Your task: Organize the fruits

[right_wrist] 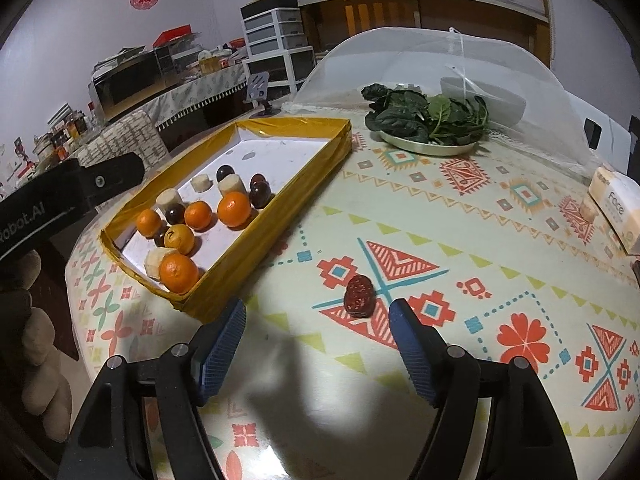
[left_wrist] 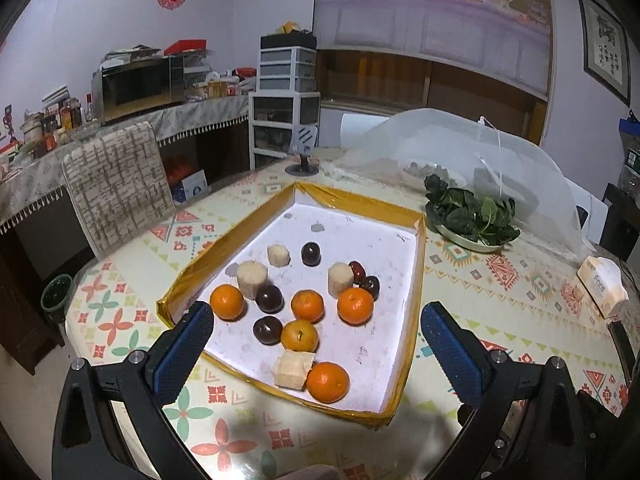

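Note:
A gold-rimmed tray (left_wrist: pixel 416 280) with a white floor holds several oranges (left_wrist: pixel 355 305), dark round fruits (left_wrist: pixel 269 298) and pale cut chunks (left_wrist: pixel 251 279). It also shows in the right wrist view (right_wrist: pixel 280 208). My left gripper (left_wrist: pixel 316 324) is open and empty, hovering over the tray's near end. A single red date (right_wrist: pixel 359 295) lies on the patterned tablecloth right of the tray. My right gripper (right_wrist: pixel 318 322) is open and empty, just short of the date, which sits near its right finger (right_wrist: pixel 408 344).
A plate of green leaves (right_wrist: pixel 430 120) sits beyond the tray beside a white mesh food cover (right_wrist: pixel 520 80). A tissue pack (right_wrist: pixel 616 208) lies at the right table edge. A phone stand (left_wrist: pixel 303 148) stands at the far side. A chair (left_wrist: pixel 116 180) stands left of the table.

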`<state>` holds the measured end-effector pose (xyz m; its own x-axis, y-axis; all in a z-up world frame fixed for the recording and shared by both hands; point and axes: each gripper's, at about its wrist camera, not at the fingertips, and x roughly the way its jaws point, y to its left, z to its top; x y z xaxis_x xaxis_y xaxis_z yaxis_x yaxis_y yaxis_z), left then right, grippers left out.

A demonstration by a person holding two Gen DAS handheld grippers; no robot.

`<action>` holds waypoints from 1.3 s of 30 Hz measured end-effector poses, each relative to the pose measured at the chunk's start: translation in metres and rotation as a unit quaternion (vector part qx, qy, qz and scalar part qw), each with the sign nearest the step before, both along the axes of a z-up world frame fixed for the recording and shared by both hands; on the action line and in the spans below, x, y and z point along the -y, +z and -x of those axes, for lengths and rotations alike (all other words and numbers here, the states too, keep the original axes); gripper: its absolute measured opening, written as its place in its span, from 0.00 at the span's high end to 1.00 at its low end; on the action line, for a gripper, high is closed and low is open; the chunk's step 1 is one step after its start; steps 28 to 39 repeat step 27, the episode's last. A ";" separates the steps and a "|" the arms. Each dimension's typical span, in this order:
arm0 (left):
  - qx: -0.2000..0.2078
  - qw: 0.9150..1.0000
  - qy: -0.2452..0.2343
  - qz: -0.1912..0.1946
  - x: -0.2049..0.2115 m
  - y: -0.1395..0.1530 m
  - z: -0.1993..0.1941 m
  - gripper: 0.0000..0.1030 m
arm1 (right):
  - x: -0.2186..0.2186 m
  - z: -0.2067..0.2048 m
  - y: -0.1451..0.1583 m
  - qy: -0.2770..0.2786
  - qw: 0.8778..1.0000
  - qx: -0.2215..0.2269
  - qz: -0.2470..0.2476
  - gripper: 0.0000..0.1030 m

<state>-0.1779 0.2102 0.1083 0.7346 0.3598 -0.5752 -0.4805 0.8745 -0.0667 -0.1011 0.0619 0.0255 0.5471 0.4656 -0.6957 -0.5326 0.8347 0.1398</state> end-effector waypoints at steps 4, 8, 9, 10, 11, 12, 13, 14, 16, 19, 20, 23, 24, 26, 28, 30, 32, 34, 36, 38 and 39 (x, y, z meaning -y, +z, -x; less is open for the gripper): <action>-0.007 1.000 -0.004 0.005 -0.002 -0.004 -0.002 0.00 | -0.003 -0.001 -0.002 0.001 1.000 -0.003 0.003 0.24; -0.011 1.000 -0.005 0.013 -0.005 -0.006 -0.005 0.00 | -0.005 -0.002 -0.003 0.002 1.000 -0.007 0.005 0.24; -0.012 1.000 -0.005 0.016 -0.006 -0.007 -0.005 0.00 | -0.006 -0.002 -0.003 0.002 1.000 -0.008 0.005 0.24; -0.013 1.000 -0.005 0.018 -0.007 -0.007 -0.005 0.00 | -0.007 -0.002 -0.004 0.003 1.000 -0.009 0.006 0.23; -0.015 1.000 -0.004 0.021 -0.009 -0.008 -0.006 0.00 | -0.008 -0.002 -0.004 0.004 1.000 -0.009 0.007 0.23; -0.016 1.000 -0.003 0.023 -0.009 -0.009 -0.006 0.00 | -0.009 -0.002 -0.005 0.005 1.000 -0.009 0.008 0.23; -0.016 1.000 -0.002 0.025 -0.011 -0.010 -0.006 0.00 | -0.010 -0.002 -0.005 0.006 1.000 -0.010 0.009 0.23; -0.017 0.999 -0.001 0.027 -0.012 -0.010 -0.006 0.00 | -0.011 -0.002 -0.005 0.007 1.000 -0.010 0.010 0.23; -0.019 0.999 0.000 0.029 -0.014 -0.011 -0.007 0.00 | -0.013 -0.002 -0.006 0.009 1.000 -0.010 0.011 0.23; -0.020 0.999 0.001 0.032 -0.016 -0.012 -0.008 0.00 | -0.017 -0.001 -0.007 0.012 1.000 -0.011 0.013 0.23; -0.020 0.999 0.001 0.032 -0.016 -0.012 -0.008 0.00 | -0.017 -0.001 -0.007 0.013 1.000 -0.012 0.014 0.23; -0.017 0.999 0.004 0.028 -0.017 -0.012 -0.007 0.00 | -0.019 -0.001 -0.008 0.016 1.000 -0.014 0.014 0.23; -0.017 0.999 0.003 0.027 -0.018 -0.012 -0.007 0.00 | -0.019 -0.001 -0.008 0.016 1.000 -0.015 0.012 0.23; -0.018 0.999 0.000 0.028 -0.019 -0.010 -0.007 0.00 | -0.015 -0.004 -0.007 0.012 1.000 -0.020 0.004 0.23; -0.018 0.999 -0.002 0.027 -0.019 -0.008 -0.007 0.00 | -0.010 -0.007 -0.006 0.006 1.000 -0.026 -0.005 0.23; -0.018 0.999 -0.002 0.027 -0.019 -0.008 -0.007 0.00 | -0.010 -0.007 -0.006 0.006 1.000 -0.026 -0.005 0.23; -0.018 0.999 -0.002 0.027 -0.019 -0.008 -0.007 0.00 | -0.010 -0.007 -0.006 0.006 1.000 -0.026 -0.005 0.23; -0.018 0.999 -0.002 0.027 -0.019 -0.008 -0.007 0.00 | -0.010 -0.007 -0.006 0.006 1.000 -0.026 -0.005 0.23; -0.018 0.999 -0.002 0.027 -0.019 -0.008 -0.007 0.00 | -0.010 -0.007 -0.006 0.006 1.000 -0.026 -0.005 0.23; -0.018 0.999 -0.002 0.027 -0.019 -0.008 -0.007 0.00 | -0.010 -0.007 -0.006 0.006 1.000 -0.026 -0.005 0.23; -0.018 0.999 -0.002 0.027 -0.019 -0.008 -0.007 0.00 | -0.010 -0.007 -0.006 0.006 1.000 -0.026 -0.005 0.23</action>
